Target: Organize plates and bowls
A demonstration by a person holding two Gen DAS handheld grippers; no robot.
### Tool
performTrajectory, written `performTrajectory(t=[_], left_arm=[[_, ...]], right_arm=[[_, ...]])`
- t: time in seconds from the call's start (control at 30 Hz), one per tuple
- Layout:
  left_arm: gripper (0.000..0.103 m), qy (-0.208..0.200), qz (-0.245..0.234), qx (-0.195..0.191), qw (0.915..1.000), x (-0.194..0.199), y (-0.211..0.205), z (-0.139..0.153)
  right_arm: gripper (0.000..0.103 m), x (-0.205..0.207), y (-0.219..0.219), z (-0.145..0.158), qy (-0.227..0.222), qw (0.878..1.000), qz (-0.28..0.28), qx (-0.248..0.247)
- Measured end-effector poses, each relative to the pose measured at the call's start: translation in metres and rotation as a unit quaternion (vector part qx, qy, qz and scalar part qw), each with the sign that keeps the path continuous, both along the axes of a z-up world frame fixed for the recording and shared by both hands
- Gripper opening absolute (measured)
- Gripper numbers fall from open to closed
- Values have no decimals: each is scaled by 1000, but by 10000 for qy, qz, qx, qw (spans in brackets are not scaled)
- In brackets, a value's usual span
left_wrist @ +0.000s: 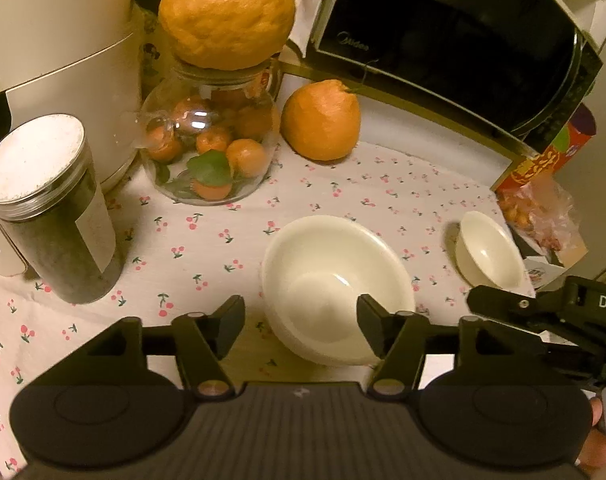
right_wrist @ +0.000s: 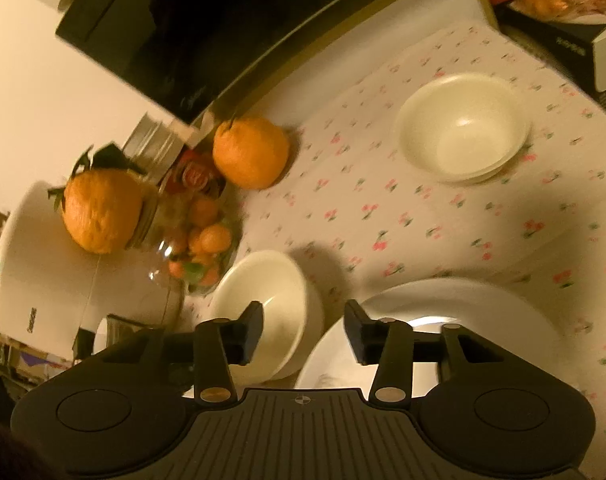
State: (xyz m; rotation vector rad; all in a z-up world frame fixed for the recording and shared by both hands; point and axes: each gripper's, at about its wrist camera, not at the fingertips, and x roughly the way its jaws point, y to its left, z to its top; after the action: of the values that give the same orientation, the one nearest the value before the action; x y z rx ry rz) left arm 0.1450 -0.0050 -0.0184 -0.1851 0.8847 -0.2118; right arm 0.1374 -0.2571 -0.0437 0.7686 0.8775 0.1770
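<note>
We list a cherry-print cloth (left_wrist: 343, 196) bearing all items.

Left gripper (left_wrist: 301, 326): we see its jaws standing apart, gripping nothing. Its right finger (left_wrist: 373, 330) overlaps the near rim of the stacked bowls (left_wrist: 337, 284); whether it touches we cannot tell. Its left finger (left_wrist: 229, 326) is over bare cloth.

Stacked bowls: cream, upright, mid-cloth, in front of the loose orange (left_wrist: 321, 120).

Small bowl (left_wrist: 489, 248): cream, upright, well to the right of the stack, near a snack bag (left_wrist: 539, 208).

Right gripper (right_wrist: 303, 332): we find its jaws apart and empty, with one bowl stack (right_wrist: 271, 304) under the left finger and a plate (right_wrist: 455, 312) under the right. In the left wrist view its tip (left_wrist: 499, 304) sits just before the small bowl.

Far stack (right_wrist: 463, 126): cream bowls, upright, well apart from the plate.

Jar (left_wrist: 209, 140): glass, holding small oranges, a large orange (left_wrist: 227, 10) on its lid.

Canister (left_wrist: 49, 208): dark, white lid, left of the jar.

Microwave (left_wrist: 443, 40): black, behind the loose orange.
</note>
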Motion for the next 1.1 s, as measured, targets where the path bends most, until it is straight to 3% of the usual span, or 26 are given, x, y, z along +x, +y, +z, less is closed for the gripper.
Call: performTrajectory(t=[0.27,0.4,0.63,1.1], left_arm=[[80,-139,-86,-136,9998,-4,-15,15],[88,-323,-210,89,9992,-2,-32,22],[96,-379,-356,201,9984,18,-68,24],[96,-300,-787,571,9948,64,-145,5]], right_arm=[[69,-17,-51,2,-91,9993,-334,-117],[78,-22,-76,-2,-163,9986,-472,-158],[78,-15,-116,-19,67,9962,-868,-83],[78,13,-145,-46,306,9852,-1609,496]])
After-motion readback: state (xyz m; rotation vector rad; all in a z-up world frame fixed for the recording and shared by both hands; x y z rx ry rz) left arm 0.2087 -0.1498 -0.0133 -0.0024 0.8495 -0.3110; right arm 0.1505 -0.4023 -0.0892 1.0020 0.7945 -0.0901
